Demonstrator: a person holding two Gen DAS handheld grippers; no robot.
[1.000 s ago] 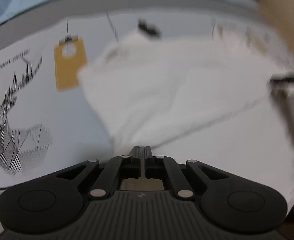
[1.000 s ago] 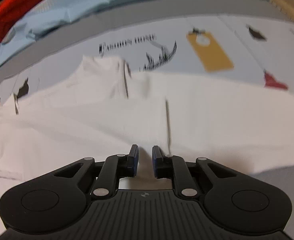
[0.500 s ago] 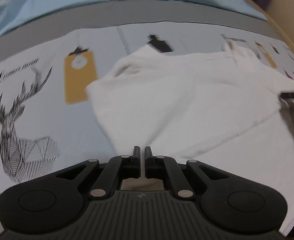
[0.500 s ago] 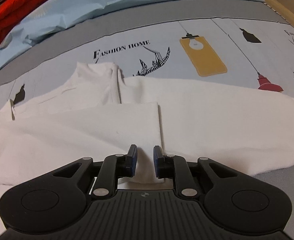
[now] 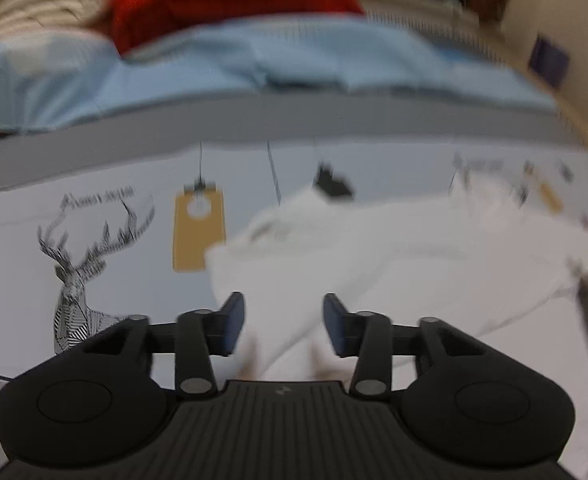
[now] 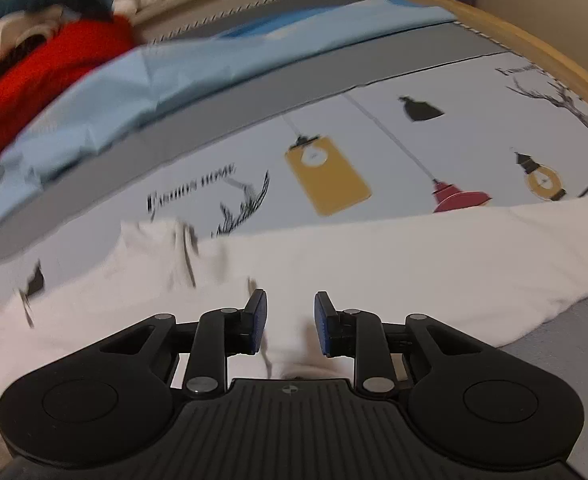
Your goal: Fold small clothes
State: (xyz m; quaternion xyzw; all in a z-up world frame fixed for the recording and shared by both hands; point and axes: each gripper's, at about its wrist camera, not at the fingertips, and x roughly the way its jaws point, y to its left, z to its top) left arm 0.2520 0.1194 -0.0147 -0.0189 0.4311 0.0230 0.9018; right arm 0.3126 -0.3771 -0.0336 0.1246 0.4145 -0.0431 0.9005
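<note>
Fingers of the left gripper [image 5: 281, 322] are spreading apart, pads clear of the crumpled white cotton garment [image 5: 394, 256] lying ahead of and beneath them. Right gripper [image 6: 289, 322] (jaws also opening) hovers over the same cloth, gripping nothing.

Both views lit evenly, soft indoor light, medium-bright w/ a slightly warm cast; no hard shadows, no glare. Left wrist view badly motion-blurred: white garment [image 5: 394, 256] smeared, printed sheet [image 5: 105, 240] lettering unreadable, red fabric [image 5: 229, 4] at top just a soft blob. Left gripper [image 5: 283, 324] body stays sharp. Right wrist view less blurred: yellow lamp print [image 6: 328, 178] fairly crisp, but blur grows toward the left side, text smeared, white garment [image 6: 374, 264] edge streaky there. Strong fisheye bend in both, straight bed edges curve, corners go black. Right gripper [image 6: 289, 322] in focus.
</note>
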